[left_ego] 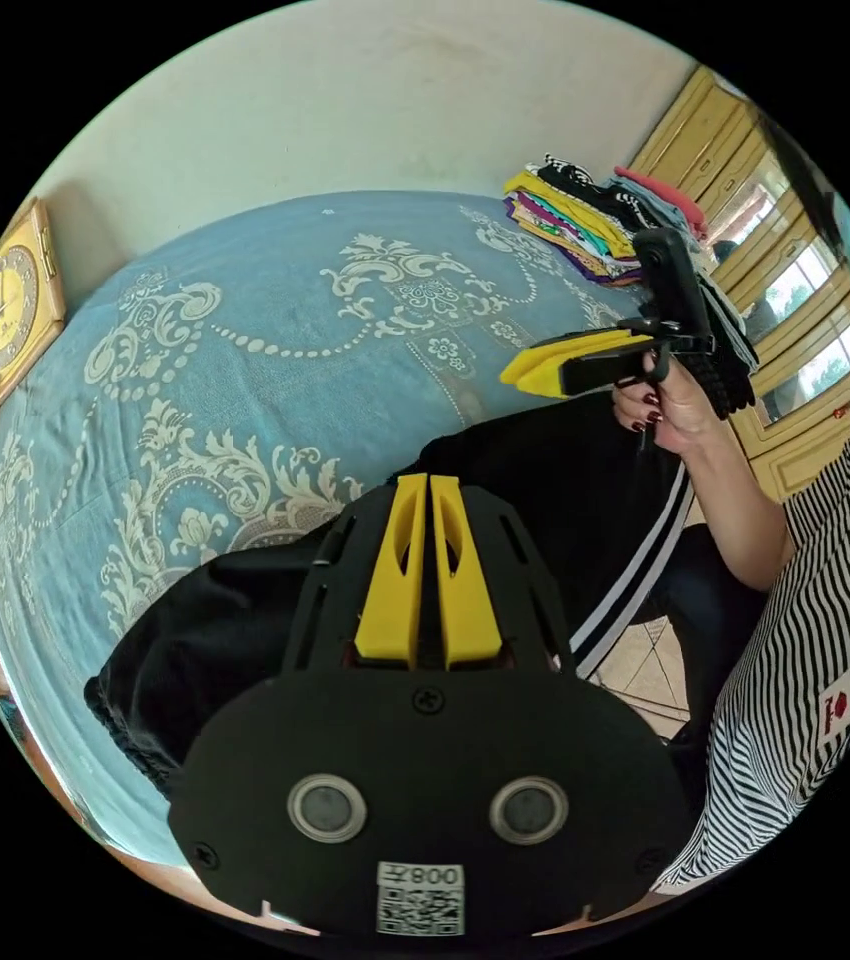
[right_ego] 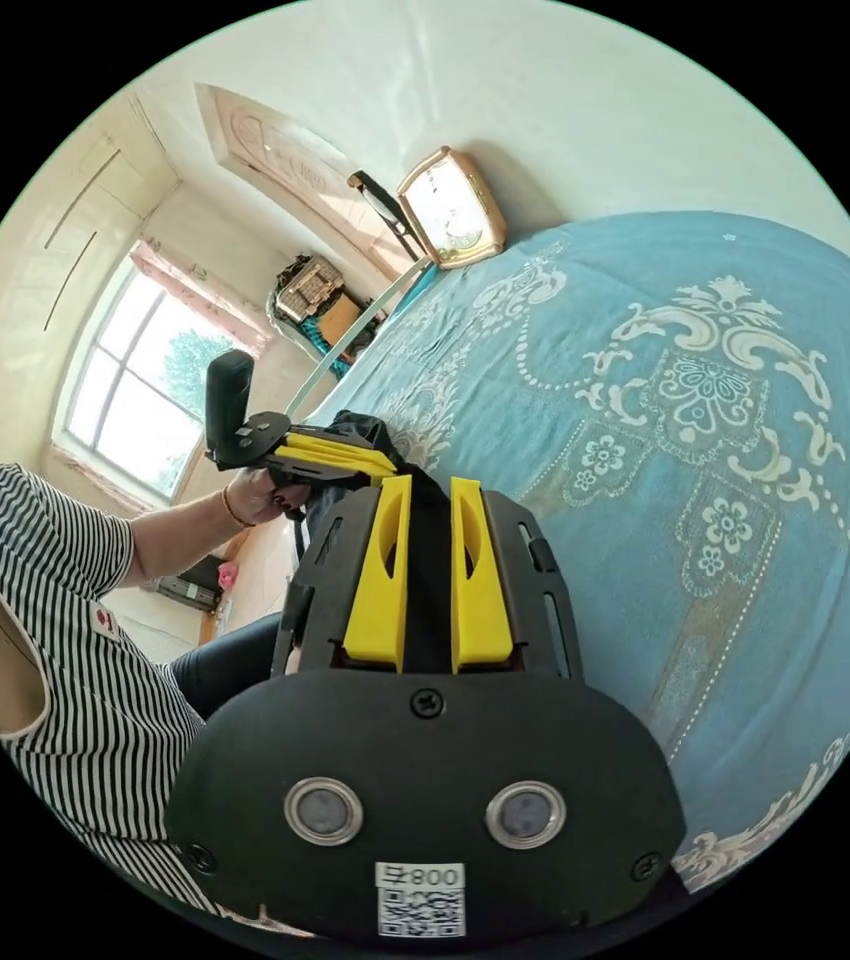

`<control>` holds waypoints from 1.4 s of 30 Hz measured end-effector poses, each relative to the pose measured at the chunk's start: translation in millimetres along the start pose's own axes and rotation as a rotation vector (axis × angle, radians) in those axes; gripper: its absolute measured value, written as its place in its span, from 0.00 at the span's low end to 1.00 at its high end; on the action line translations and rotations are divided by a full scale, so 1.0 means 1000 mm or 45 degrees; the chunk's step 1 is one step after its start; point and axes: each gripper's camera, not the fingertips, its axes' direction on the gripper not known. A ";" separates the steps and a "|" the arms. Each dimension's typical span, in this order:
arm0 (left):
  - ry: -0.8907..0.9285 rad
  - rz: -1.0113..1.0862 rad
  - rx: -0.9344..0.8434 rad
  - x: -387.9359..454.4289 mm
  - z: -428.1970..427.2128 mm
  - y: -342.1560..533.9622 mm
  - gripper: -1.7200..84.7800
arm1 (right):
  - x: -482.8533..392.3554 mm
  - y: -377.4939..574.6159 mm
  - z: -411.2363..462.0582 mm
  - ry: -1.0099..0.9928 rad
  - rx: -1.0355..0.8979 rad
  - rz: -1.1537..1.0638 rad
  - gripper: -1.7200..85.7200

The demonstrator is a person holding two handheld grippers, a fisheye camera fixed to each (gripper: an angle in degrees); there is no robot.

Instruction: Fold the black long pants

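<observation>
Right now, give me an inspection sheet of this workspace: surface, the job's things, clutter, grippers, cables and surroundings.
Surface: bed under a blue bedspread with a pale ornamental pattern.
Job's things: black long pants with white side stripes, lying at the bed's near edge and partly hanging off it.
Clutter: stack of folded colourful clothes on the bed's far corner.
Grippers: left hand-held gripper, jaws together over the pants; right hand-held gripper, jaws nearly together, whether they pinch cloth cannot be told.
Cables: nothing seen.
Surroundings: wall clock leaning by the bed, yellow wardrobe with mirrored doors, window, person in a striped top.
</observation>
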 end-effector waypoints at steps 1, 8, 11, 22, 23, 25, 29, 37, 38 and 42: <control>-0.010 0.003 0.018 0.004 -0.010 0.008 0.03 | -0.004 -0.007 0.007 -0.010 -0.036 -0.036 0.10; -0.011 -0.027 -0.034 0.015 -0.046 0.032 0.04 | -0.020 -0.032 0.064 -0.070 -0.388 -0.147 0.08; -0.019 -0.036 -0.039 0.018 -0.062 0.033 0.05 | -0.030 -0.037 0.072 -0.036 -0.431 -0.210 0.07; 0.073 -0.103 -0.142 0.009 -0.086 -0.010 0.11 | -0.024 -0.061 0.101 -0.163 -0.520 -0.190 0.06; 0.030 -0.101 -0.187 0.011 -0.084 -0.013 0.09 | -0.024 -0.062 0.102 -0.165 -0.524 -0.192 0.06; -0.052 -0.105 -0.244 0.014 -0.085 -0.015 0.06 | -0.023 -0.066 0.106 -0.159 -0.539 -0.195 0.06; -0.091 -0.111 -0.175 0.024 -0.111 -0.012 0.04 | -0.019 -0.073 0.105 -0.187 -0.513 -0.173 0.06; -0.154 -0.105 0.034 0.038 -0.161 -0.015 0.03 | 0.002 -0.085 0.071 -0.173 -0.243 -0.037 0.04; -0.166 -0.109 0.033 0.038 -0.162 -0.018 0.03 | 0.004 -0.086 0.068 -0.170 -0.223 -0.025 0.04; -0.199 -0.112 0.050 0.036 -0.164 -0.026 0.03 | 0.010 -0.088 0.049 -0.029 -0.129 0.039 0.03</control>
